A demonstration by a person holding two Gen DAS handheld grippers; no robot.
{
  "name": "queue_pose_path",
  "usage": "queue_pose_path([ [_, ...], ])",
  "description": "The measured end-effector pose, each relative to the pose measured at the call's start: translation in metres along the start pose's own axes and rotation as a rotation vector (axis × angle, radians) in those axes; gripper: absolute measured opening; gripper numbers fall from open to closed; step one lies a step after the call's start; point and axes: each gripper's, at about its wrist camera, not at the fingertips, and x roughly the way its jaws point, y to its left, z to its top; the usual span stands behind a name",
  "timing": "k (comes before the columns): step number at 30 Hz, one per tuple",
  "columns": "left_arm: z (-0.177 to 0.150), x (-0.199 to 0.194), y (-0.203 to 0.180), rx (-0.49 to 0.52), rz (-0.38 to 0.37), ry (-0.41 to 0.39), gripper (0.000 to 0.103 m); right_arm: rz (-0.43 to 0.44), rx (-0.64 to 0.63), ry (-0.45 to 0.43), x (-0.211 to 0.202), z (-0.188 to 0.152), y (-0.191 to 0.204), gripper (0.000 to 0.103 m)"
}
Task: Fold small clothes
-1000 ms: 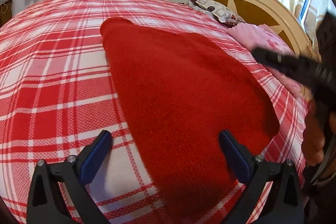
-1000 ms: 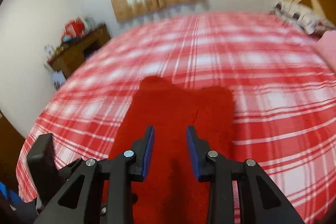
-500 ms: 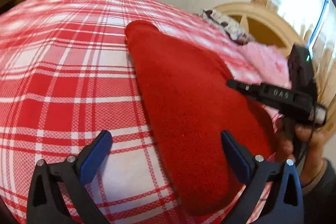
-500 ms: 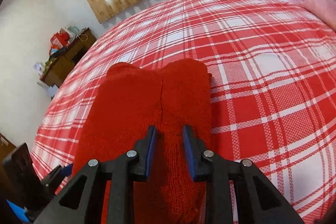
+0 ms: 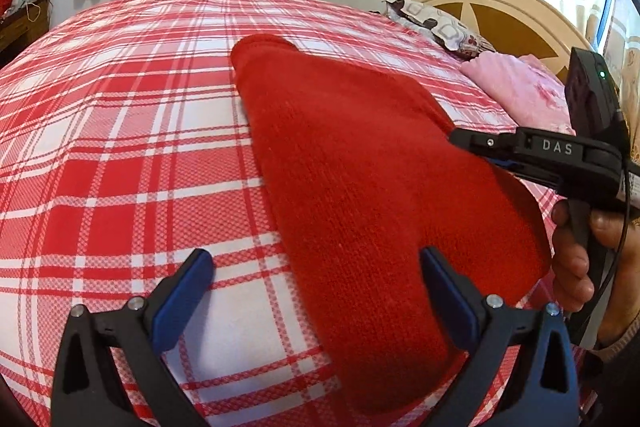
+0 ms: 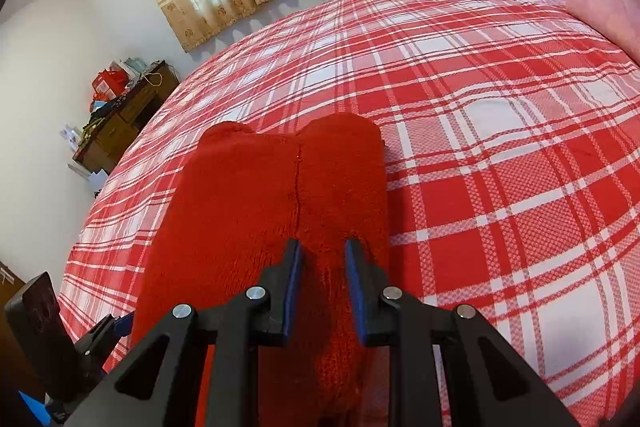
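We are losing the red knitted garment's (image 6: 280,195) near edge beneath our right gripper (image 6: 322,287), narrowing onto a fabric ridge; our left gripper (image 5: 316,301) is gaping wide over the plaid bed (image 5: 120,155).

A: What do the left tongs (image 5: 316,293) look like?
B: Black triangulated arms with cut-outs, silver screw heads, blue pads on the inner faces.

A: And the right tongs (image 6: 322,281)?
B: The same build. The side view shows a black body lettered "DAS", a black box with a green light, a thin black cable, and a hand (image 5: 576,259) with a grey knit cuff.
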Motion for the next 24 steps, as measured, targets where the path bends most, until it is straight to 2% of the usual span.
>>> queue_pose_path([
  [4,0.002,0.003,-0.001,-0.002,-0.008,0.011,0.103,-0.025,-0.056,0.006,-0.001,0.003,0.009,0.022],
  [11,0.006,0.008,-0.004,-0.002,-0.027,0.021,0.103,-0.043,-0.083,0.003,-0.004,0.0,0.008,0.022],
  [14,0.008,0.011,-0.008,0.002,-0.038,0.021,0.103,-0.022,-0.08,-0.044,-0.02,0.005,0.009,0.025],
  [17,0.007,0.009,-0.006,-0.005,-0.056,0.013,0.103,-0.042,-0.053,-0.073,-0.028,0.018,0.002,0.025],
  [20,0.006,0.007,0.002,-0.041,-0.099,0.001,0.103,-0.041,-0.038,-0.01,-0.012,0.026,-0.007,0.025],
  [22,0.006,0.006,0.003,-0.047,-0.106,-0.003,0.103,0.005,-0.01,0.038,0.0,0.027,-0.012,0.025],
  [24,0.006,0.006,0.001,-0.042,-0.102,-0.005,0.103,0.004,-0.013,0.033,0.001,0.026,-0.011,0.009],
])
